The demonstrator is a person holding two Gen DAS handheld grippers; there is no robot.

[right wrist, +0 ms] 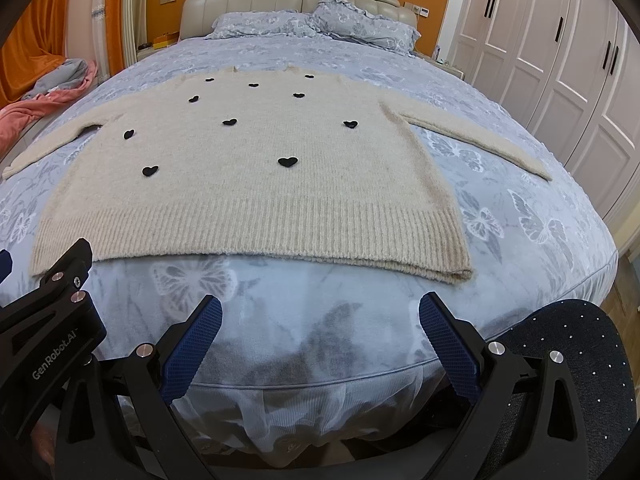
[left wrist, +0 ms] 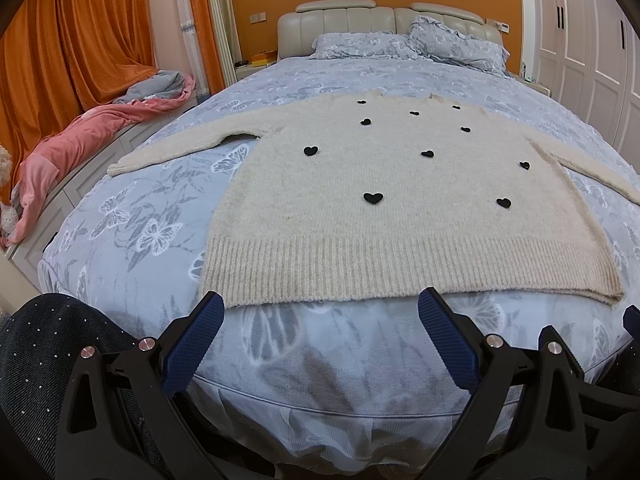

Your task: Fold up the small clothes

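The sweater [left wrist: 360,216] is lying flat on the bed [left wrist: 132,216], sleeves spread, ready for folding. Both the left gripper [left wrist: 320,344] and right gripper [right wrist: 320,344] are hovering wide open, empty, near its hem.

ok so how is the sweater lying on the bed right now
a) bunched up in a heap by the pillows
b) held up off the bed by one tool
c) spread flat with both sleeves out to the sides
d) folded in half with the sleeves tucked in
c: the sweater lies flat on the bed, its left sleeve and right sleeve stretched outward, while the left tool and right tool sit open, short of its hem.
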